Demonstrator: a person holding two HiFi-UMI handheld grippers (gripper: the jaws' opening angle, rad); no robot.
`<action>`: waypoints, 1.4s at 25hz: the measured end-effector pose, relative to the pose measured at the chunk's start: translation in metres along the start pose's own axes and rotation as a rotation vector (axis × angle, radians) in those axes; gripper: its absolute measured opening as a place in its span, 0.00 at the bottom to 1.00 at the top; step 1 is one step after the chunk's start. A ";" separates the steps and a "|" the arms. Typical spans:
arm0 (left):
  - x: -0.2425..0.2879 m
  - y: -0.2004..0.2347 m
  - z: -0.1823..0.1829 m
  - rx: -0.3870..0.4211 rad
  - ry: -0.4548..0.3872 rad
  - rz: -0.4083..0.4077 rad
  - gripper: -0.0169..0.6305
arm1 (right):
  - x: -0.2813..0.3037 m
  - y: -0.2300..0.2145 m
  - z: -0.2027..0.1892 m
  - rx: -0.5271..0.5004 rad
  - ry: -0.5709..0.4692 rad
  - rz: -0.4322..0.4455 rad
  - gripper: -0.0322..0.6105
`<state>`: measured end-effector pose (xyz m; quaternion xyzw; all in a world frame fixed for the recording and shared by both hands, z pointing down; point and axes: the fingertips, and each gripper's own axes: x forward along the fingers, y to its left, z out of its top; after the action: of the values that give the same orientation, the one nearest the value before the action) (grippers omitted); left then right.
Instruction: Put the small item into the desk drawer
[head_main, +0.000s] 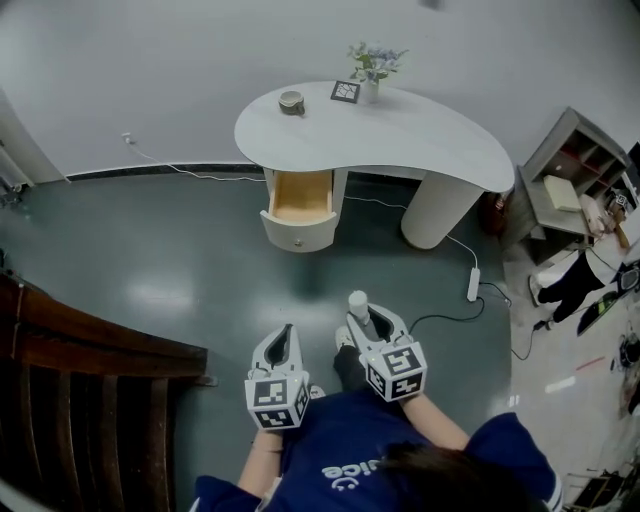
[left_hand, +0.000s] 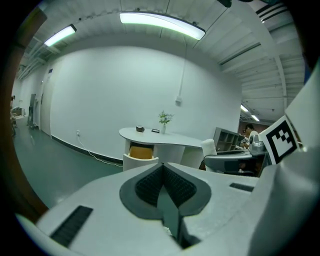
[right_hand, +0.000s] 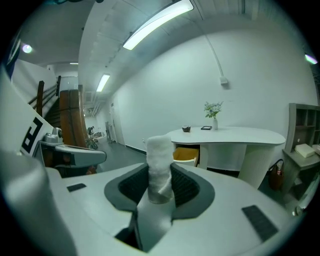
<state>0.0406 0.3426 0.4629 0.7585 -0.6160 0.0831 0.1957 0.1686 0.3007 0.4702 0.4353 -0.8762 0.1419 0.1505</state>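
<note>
My right gripper (head_main: 362, 318) is shut on a small white roll (right_hand: 159, 167), which stands upright between its dark pads and shows as a pale cap (head_main: 358, 299) in the head view. To its left, my left gripper (head_main: 284, 338) is shut with nothing in it, its pads meeting (left_hand: 162, 187). Both are held over the dark floor, well short of the white curved desk (head_main: 400, 130). The desk drawer (head_main: 300, 205) stands pulled open, its wooden inside bare; it also shows as a yellow opening (right_hand: 186, 153) and as the same drawer (left_hand: 141, 152) in the gripper views.
On the desk stand a small vase of flowers (head_main: 373, 65), a dark framed card (head_main: 345, 92) and a small round dish (head_main: 291, 101). A dark wooden chair (head_main: 90, 400) is at the lower left. A shelf unit (head_main: 570, 180), a power strip (head_main: 473, 285) and a person (head_main: 585, 265) are on the right.
</note>
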 end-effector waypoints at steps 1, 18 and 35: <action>0.007 0.001 0.002 0.010 0.008 0.008 0.03 | 0.007 -0.004 0.004 -0.003 0.001 0.008 0.27; 0.143 0.009 0.055 -0.041 0.019 0.112 0.03 | 0.132 -0.089 0.057 -0.049 0.031 0.202 0.27; 0.217 -0.004 0.073 -0.129 0.033 0.123 0.03 | 0.169 -0.151 0.068 0.007 0.071 0.224 0.27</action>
<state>0.0852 0.1180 0.4756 0.7037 -0.6621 0.0676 0.2487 0.1833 0.0650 0.4911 0.3298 -0.9129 0.1764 0.1632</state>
